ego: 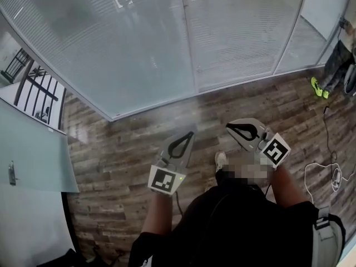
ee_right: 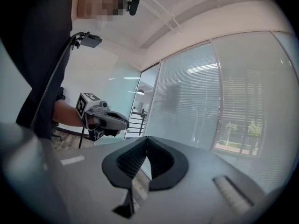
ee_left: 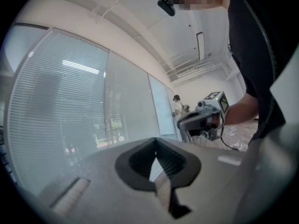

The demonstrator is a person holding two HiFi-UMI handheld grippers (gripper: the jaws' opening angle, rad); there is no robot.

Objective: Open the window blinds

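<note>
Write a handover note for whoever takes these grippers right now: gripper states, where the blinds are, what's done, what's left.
Left gripper: shut, empty, held level in front of the body.
Right gripper: shut, empty, beside it.
Window blinds: down, ahead of both grippers, neither gripper touching them.
Done: nothing visible.
Left: find the blinds' control, which no view shows clearly, and open them.

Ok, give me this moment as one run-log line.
stage: facing blinds, no contact yet | left gripper: shut, empty, held level | right gripper: shut, empty, held level | blinds: lowered
</note>
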